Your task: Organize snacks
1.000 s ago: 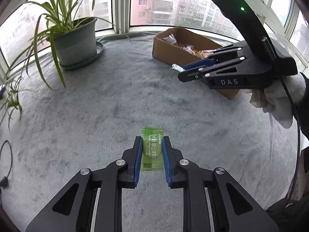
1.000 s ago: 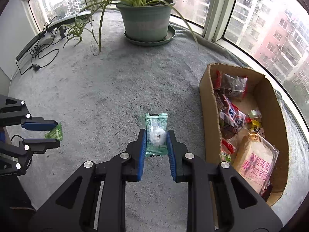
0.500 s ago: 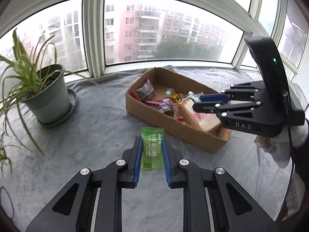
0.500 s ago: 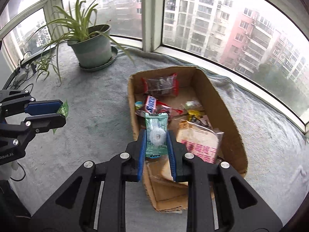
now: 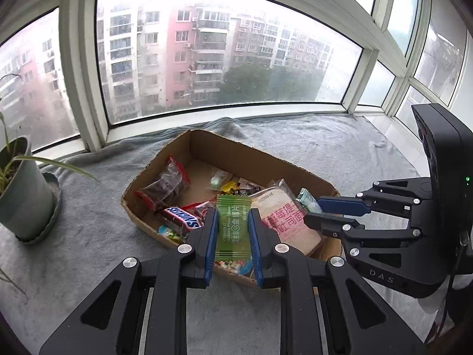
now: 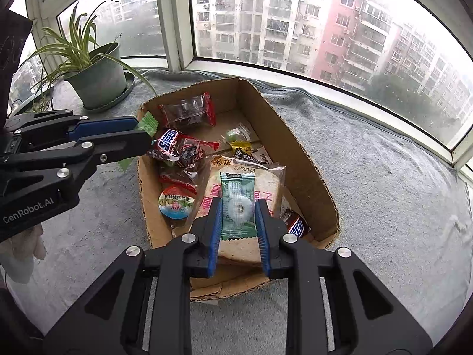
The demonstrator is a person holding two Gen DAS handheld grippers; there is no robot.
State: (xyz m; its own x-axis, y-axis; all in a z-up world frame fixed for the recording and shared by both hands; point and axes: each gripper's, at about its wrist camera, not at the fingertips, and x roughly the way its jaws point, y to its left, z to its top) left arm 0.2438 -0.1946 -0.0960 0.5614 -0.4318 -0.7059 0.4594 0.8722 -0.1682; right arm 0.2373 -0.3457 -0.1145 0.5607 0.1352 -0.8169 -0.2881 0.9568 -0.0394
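My left gripper is shut on a bright green candy packet, held above the near edge of the cardboard box. My right gripper is shut on a pale teal candy packet, held over the box above a bread packet. The right gripper also shows in the left wrist view, and the left gripper in the right wrist view at the box's left wall. The box holds several snacks, among them a Snickers bar and a dark red-ended bag.
A potted spider plant stands on a saucer left of the box, on the grey cloth that covers the window ledge. Window frames rise just behind the box. A small round jelly cup lies in the box.
Both grippers have moved from over the cloth to over the box, each still holding its packet. The box now lies directly under them.
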